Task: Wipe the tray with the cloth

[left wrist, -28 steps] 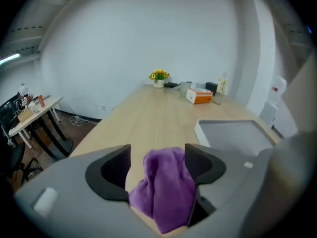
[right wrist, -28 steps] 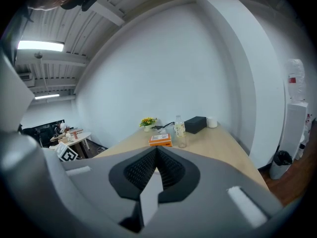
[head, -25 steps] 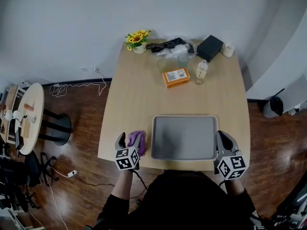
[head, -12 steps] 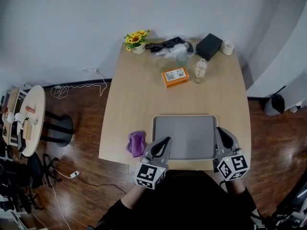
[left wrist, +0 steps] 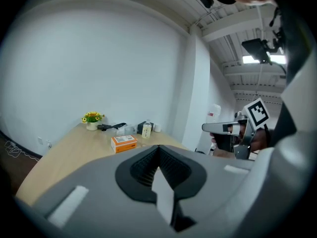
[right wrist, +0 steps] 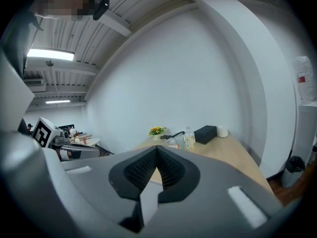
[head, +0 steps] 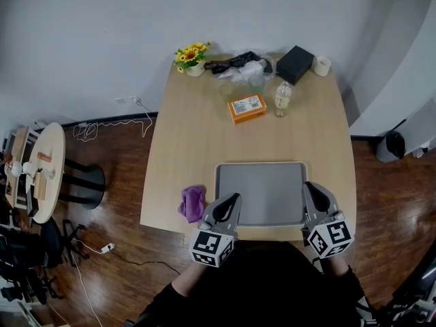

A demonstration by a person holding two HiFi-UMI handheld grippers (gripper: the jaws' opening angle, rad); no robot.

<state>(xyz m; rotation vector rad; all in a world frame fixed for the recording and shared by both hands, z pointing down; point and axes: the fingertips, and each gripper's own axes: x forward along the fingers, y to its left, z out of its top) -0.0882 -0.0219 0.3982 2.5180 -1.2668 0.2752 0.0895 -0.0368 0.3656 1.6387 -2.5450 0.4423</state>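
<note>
One cloth (head: 193, 203) (head view only)

Even, bright light — ceiling strips (right wrist: 49, 54) glare (fisheye bends edges), near claw blurred.

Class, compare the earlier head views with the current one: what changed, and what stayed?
The left gripper left the crumpled purple cloth, swung right to the grey rectangular tray's near-left corner and shut empty. Cloth, tray and the shut right gripper stayed put.
</note>
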